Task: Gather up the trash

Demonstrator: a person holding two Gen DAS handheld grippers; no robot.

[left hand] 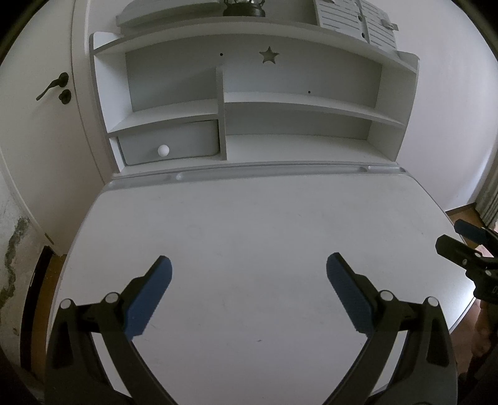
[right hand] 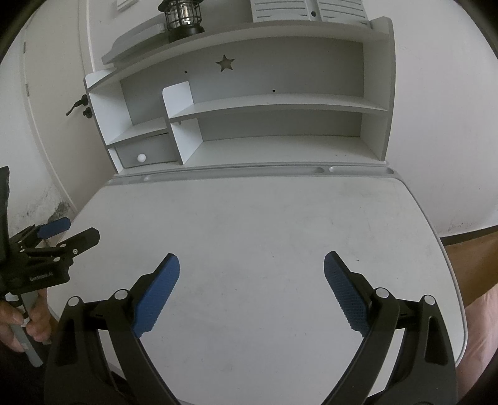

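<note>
No piece of trash shows in either view. My left gripper [left hand: 249,258] hangs open above the near half of the white desk top [left hand: 249,218], with nothing between its blue pads [left hand: 149,296]. My right gripper [right hand: 252,256] is open too, over the same desk top [right hand: 249,215], and holds nothing. In the left wrist view the right gripper [left hand: 457,238] pokes in at the right edge. In the right wrist view the left gripper [right hand: 79,229] sits at the desk's left edge, its handle held by a hand [right hand: 18,324].
A white shelf unit [left hand: 222,102] stands at the back of the desk, with a small drawer and white knob [left hand: 163,150] at lower left. A black lantern [right hand: 183,17] sits on top. A door with a dark handle [left hand: 53,85] is at left. Wooden floor [right hand: 470,268] shows at right.
</note>
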